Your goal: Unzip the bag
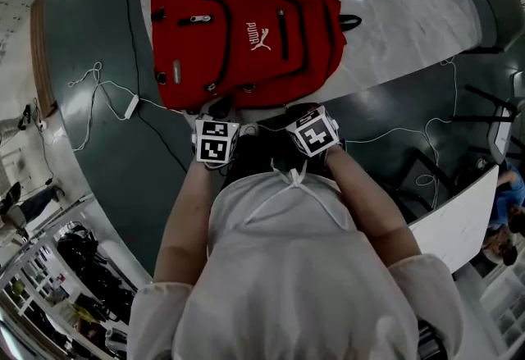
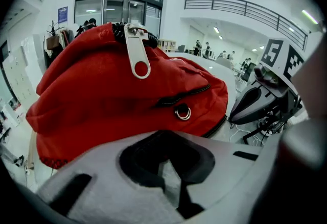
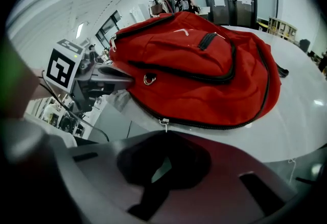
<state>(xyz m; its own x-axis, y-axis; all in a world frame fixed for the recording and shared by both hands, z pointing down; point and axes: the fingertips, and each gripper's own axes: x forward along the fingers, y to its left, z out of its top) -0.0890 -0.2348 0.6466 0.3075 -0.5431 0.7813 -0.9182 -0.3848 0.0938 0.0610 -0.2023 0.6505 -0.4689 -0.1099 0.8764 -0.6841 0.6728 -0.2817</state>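
Note:
A red backpack point(image 1: 246, 34) lies flat on the white marble table point(image 1: 410, 6), its top handle pointing away from me. Both grippers hover side by side at the bag's near end, over the table's edge. My left gripper point(image 1: 218, 111) is shut with nothing in it; in the left gripper view its jaws point(image 2: 171, 177) face the bag's end, where a large white zipper pull point(image 2: 138, 52) hangs on top. My right gripper point(image 1: 289, 114) is also shut and empty; in the right gripper view point(image 3: 161, 172) a small metal zipper pull point(image 3: 163, 124) sits just beyond its jaws on the bag's black zipper line.
White cables point(image 1: 98, 88) trail over the dark floor to the left of the table. A dark chair point(image 1: 500, 14) stands at the right, and a white board point(image 1: 459, 219) lies lower right. The left gripper's marker cube point(image 3: 64, 67) shows in the right gripper view.

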